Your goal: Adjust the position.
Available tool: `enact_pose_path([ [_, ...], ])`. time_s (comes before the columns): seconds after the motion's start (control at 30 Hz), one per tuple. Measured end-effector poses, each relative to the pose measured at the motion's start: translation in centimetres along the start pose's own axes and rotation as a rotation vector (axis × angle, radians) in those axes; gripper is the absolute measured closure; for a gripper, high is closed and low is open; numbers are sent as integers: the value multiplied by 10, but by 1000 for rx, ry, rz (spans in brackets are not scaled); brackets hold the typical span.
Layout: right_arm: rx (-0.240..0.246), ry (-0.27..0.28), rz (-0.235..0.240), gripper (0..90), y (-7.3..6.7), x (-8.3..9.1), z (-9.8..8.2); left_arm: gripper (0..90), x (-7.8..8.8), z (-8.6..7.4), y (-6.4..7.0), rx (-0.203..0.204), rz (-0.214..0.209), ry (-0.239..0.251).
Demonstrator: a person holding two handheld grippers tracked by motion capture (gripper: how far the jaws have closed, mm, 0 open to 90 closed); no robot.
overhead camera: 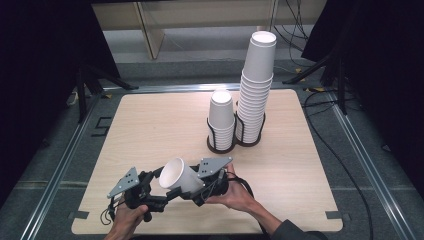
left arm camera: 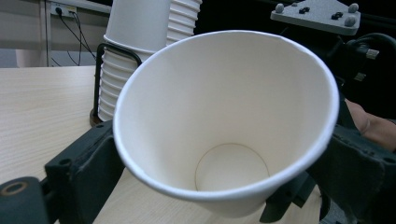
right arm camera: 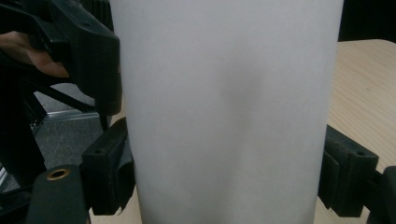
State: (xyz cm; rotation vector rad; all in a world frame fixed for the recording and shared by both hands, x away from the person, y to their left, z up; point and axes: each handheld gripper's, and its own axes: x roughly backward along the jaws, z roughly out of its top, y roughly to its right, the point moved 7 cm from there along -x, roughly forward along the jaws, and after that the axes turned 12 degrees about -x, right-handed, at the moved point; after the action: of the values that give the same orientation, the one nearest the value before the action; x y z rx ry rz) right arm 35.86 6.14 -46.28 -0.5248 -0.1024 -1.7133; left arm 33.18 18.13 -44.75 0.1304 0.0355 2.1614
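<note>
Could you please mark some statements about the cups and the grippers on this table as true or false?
1. A paper cup sits between the jaws of the right gripper. True.
2. That cup stands upright on the table. False: it is tilted and held above the table.
3. Two stacks of cups stand in black holders. True: a taller stack and a shorter stack.
4. In the high view the taller stack is on the left. False: it is on the right.
5. The held cup contains liquid. False: it is empty.
</note>
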Motion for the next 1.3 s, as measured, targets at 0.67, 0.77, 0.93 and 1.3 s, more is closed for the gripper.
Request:
enact_pose_path([
  [0.67, -38, 12, 56, 187, -10, -9, -2, 101, -2, 1, 6, -31, -6, 12],
  [0.77, -45, 9, 54, 169, -10, -9, -4, 114, -2, 3, 6, -47, 0, 15],
  [0.93, -59, -33, 28, 157, -5, -1, -11, 121, 4, 10, -1, -61, 37, 34],
  [1.3, -65, -128, -140, 180, 6, 46, -39, 123, 9, 4, -30, -139, 199, -77],
])
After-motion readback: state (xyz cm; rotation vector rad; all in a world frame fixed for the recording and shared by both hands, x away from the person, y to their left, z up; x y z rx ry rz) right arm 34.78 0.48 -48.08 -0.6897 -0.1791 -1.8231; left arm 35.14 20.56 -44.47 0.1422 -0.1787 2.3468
